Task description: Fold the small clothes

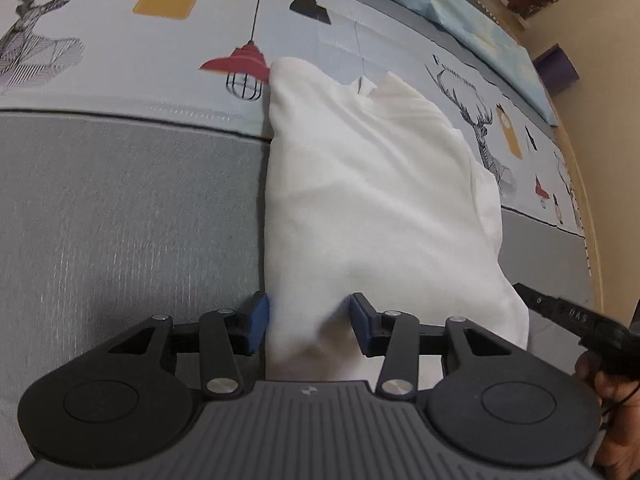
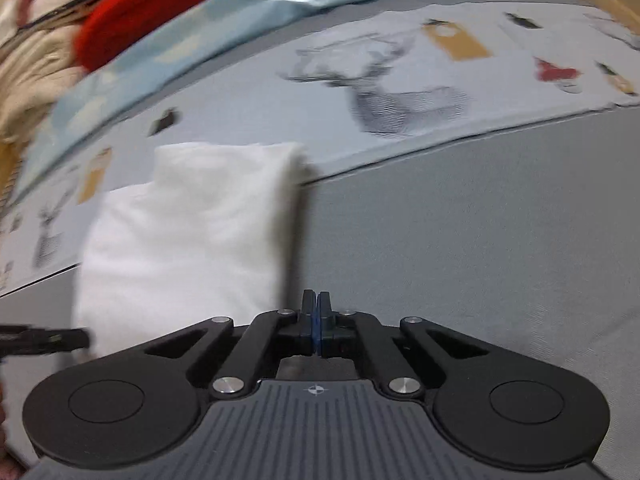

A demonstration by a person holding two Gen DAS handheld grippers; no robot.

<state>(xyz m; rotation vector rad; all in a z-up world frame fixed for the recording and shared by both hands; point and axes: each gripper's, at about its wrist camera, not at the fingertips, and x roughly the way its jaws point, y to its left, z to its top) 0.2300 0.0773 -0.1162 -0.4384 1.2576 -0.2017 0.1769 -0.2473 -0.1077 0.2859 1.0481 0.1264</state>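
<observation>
A white folded garment (image 1: pixel 372 200) lies on the bed, over the grey sheet and the printed cover. My left gripper (image 1: pixel 308 320) stands over its near end, the blue pads (image 1: pixel 258 320) apart, the cloth's near edge between them, lying loose. The right gripper's black fingers (image 1: pixel 560 312) poke in at the garment's near right corner. In the right wrist view, blurred by motion, the same garment (image 2: pixel 184 232) lies to the left. My right gripper (image 2: pixel 316 320) is shut with nothing in it, just off the cloth's right edge over grey sheet. The left gripper's fingers (image 2: pixel 44 338) show at far left.
The printed cover (image 1: pixel 120 40) with deer and lamp drawings runs across the bed behind the grey sheet (image 1: pixel 120 220). A light blue blanket (image 1: pixel 460 12) lies along the far side. A red and beige heap of clothes (image 2: pixel 100 20) sits past it. A hand (image 1: pixel 616 408) shows at right.
</observation>
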